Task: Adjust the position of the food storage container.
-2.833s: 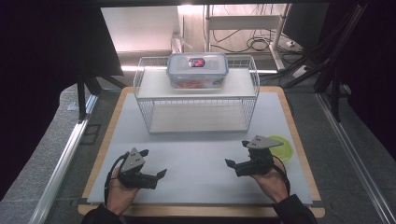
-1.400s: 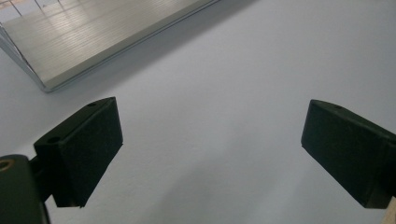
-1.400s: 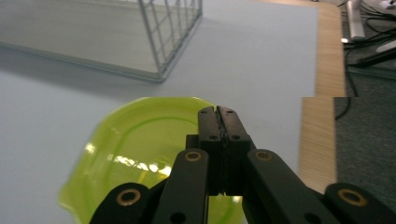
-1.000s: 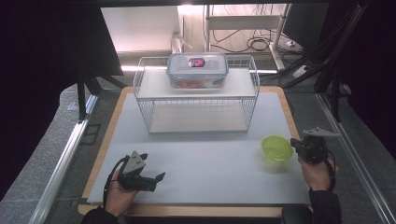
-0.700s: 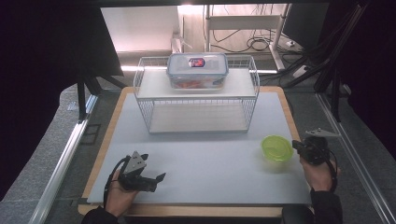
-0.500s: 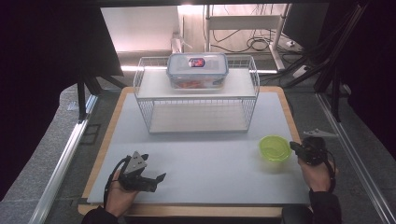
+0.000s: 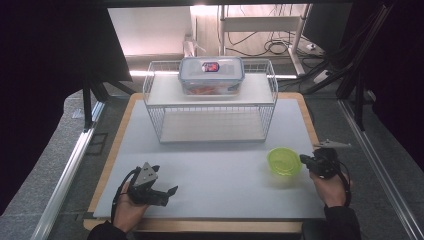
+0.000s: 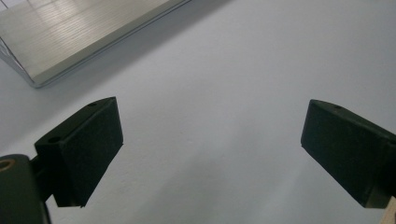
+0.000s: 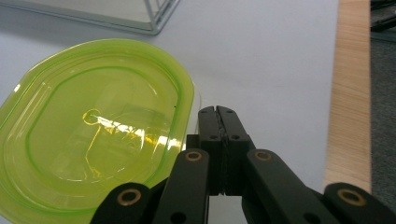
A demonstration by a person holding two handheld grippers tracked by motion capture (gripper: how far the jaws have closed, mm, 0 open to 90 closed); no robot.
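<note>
At the near left of the white mat, the left gripper rested in the person's left hand, released: its jaws stood wide apart over bare mat, nothing between them, as the left gripper view also showed. Behind the middle of the mat stood a wire rack with a lidded box on its top shelf. Further right, near the mat's right side, lay the green lid, flat on the mat. Just beside its right edge sat the right gripper, held in the right hand. Its jaws were clenched together on nothing, the tips right at the lid's rim; whether they touched it I could not tell. The right gripper view put the lid to the left of the closed tips.
</note>
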